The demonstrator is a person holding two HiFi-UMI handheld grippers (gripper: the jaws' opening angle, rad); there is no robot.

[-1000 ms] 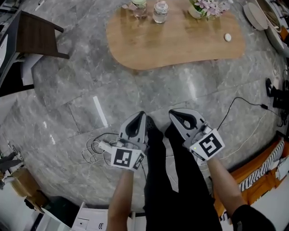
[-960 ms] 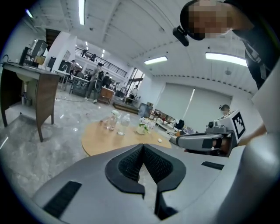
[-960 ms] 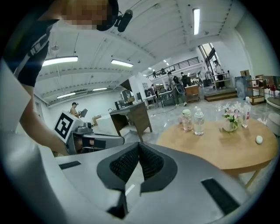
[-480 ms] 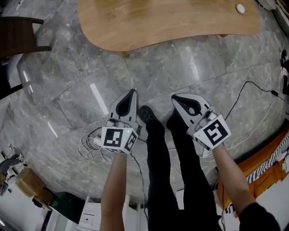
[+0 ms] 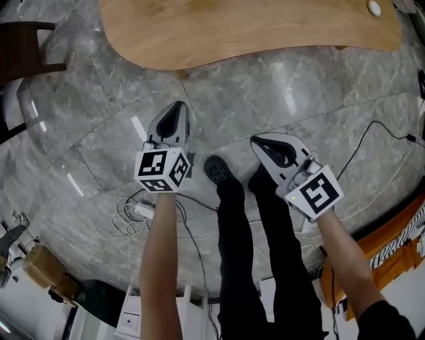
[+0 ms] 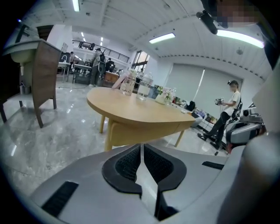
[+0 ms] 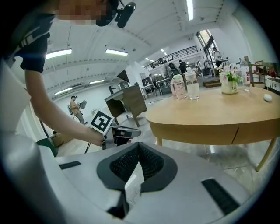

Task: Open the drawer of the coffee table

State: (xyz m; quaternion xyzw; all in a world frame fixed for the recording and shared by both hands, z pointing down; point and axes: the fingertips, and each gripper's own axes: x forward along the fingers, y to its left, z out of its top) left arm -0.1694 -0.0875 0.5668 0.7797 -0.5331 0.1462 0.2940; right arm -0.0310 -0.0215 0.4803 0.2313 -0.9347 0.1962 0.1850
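The wooden coffee table point(image 5: 252, 30) spans the top of the head view, its near edge ahead of both grippers. Its apron shows a vertical seam in the right gripper view, beside a drawer front point(image 7: 197, 131); I see no handle. My left gripper point(image 5: 178, 105) points at the table's near edge, apart from it, with its jaws shut and empty point(image 6: 142, 146). My right gripper point(image 5: 254, 139) hangs further back, over the person's shoes; its pads meet, with nothing between them point(image 7: 139, 144). The left gripper point(image 7: 127, 131) also shows in the right gripper view.
The person's legs and dark shoes point(image 5: 216, 169) stand between the grippers. Cables point(image 5: 136, 216) lie on the marble floor at the left. A dark chair point(image 5: 26, 46) is at far left. Glass jars point(image 6: 135, 85), flowers point(image 7: 229, 81) and a small white object point(image 5: 375, 8) sit on the table.
The view has sunk and drawn nearer the table; the jars have left the head view. The left gripper moved forward toward the table's edge. The right gripper shifted little.
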